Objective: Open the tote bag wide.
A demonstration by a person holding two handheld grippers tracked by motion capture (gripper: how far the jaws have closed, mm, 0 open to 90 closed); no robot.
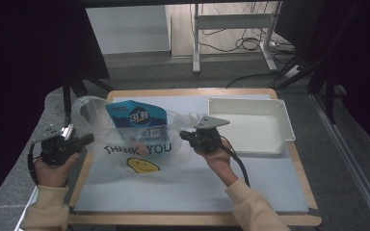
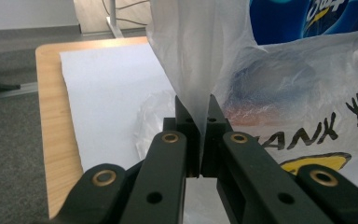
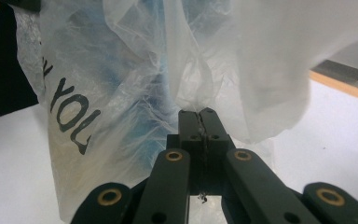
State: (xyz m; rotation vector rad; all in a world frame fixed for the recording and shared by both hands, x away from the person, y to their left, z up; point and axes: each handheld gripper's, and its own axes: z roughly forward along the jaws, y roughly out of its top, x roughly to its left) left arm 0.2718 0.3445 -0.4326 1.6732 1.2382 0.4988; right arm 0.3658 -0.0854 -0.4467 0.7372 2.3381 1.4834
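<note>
A clear plastic bag (image 1: 125, 149) printed THANK YOU with a yellow smiley stands open on the white mat, with a blue snack packet (image 1: 137, 118) inside it. My left gripper (image 1: 87, 139) is shut on the bag's left handle; in the left gripper view the film (image 2: 193, 70) rises from between the closed jaws. My right gripper (image 1: 185, 135) is shut on the bag's right handle, whose film (image 3: 189, 88) runs up from the pinched jaws (image 3: 199, 122). Both grippers hold the bag's mouth spread apart.
A white rectangular tray (image 1: 282, 120) sits on the table's right rear part. The white mat (image 1: 188, 185) covers the wooden table (image 1: 192, 220). A metal stand and cables (image 1: 241, 43) are on the floor beyond.
</note>
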